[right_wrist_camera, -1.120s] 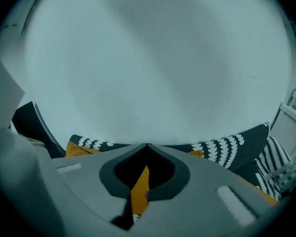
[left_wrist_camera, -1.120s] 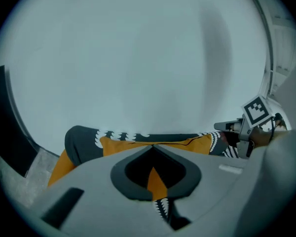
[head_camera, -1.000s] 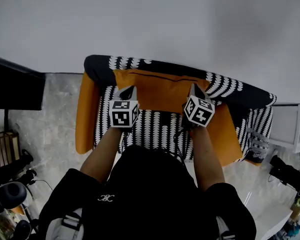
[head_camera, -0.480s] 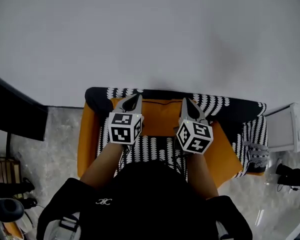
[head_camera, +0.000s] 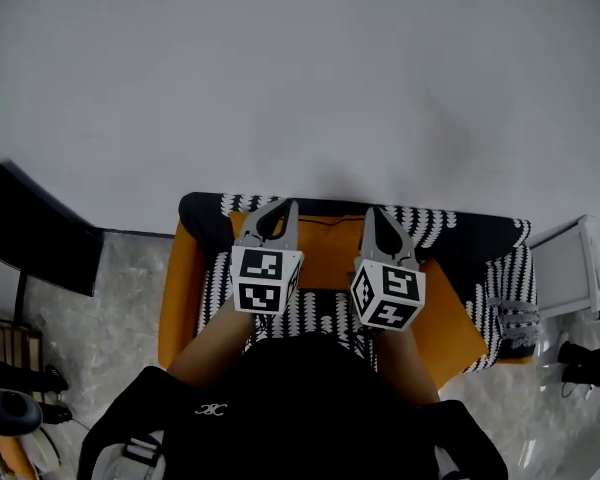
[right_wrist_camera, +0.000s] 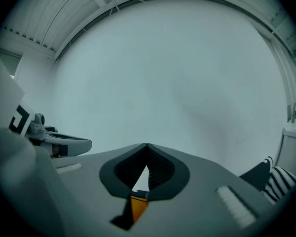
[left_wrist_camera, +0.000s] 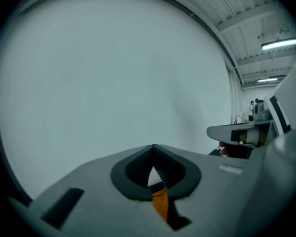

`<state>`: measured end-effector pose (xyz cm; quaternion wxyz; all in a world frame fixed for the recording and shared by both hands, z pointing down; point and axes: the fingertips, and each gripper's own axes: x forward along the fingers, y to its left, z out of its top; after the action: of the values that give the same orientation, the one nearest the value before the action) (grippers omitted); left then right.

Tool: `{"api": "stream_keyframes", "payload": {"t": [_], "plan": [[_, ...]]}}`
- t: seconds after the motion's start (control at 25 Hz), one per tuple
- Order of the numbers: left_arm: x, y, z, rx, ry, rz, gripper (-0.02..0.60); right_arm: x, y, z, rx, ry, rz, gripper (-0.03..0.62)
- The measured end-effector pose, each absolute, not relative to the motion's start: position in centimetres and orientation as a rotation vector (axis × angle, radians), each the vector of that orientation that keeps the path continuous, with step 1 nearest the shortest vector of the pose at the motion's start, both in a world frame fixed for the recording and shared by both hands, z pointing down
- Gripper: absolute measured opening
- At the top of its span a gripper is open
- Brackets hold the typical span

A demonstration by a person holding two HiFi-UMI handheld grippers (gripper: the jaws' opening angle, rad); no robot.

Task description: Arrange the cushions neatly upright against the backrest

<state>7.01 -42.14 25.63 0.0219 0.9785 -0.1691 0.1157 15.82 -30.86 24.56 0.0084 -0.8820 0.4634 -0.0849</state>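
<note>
Our left gripper (head_camera: 280, 210) has its jaws pressed together on nothing. The right gripper (head_camera: 375, 216) is the same, tips meeting with nothing between them. In both gripper views the closed jaws point at the blank white wall (left_wrist_camera: 113, 73), with only a sliver of orange showing below them. Both grippers hang in the air above the sofa, touching no part of it.

Between and just beyond them, the orange cushion (head_camera: 325, 253) stands against the black-and-white backrest (head_camera: 460, 230), near its middle. It looks upright and square, so we judge that this one is placed.

Further out, an orange piece at the left end (head_camera: 180, 298) runs along the side of the patterned seat (head_camera: 325, 313). Another orange piece at the right end (head_camera: 455, 323) seems to lie flatter, away from the backrest. We cannot tell whether these are loose cushions or the sofa's arms. If the right one is a cushion, it is not yet stood up, and that would be what remains.
</note>
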Motion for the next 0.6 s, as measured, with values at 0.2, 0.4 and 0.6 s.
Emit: {"api": "stream_keyframes", "payload": {"t": [0.2,0.4,0.6], "plan": [[6.9,-41.9,26.0,3.010,-0.504,0.367,0.007,15.1,-31.1,25.4,-2.742,1.470,-0.296,0.008],[6.6,-42.0,25.7,3.050,-0.555,0.363,0.005,15.0,-31.2,25.7,-2.732,1.471,-0.315,0.008],[6.4,-42.1,26.1,2.948,-0.517,0.321,0.008,14.7,-30.8,26.3,-2.727,1.467,-0.335,0.008]]}}
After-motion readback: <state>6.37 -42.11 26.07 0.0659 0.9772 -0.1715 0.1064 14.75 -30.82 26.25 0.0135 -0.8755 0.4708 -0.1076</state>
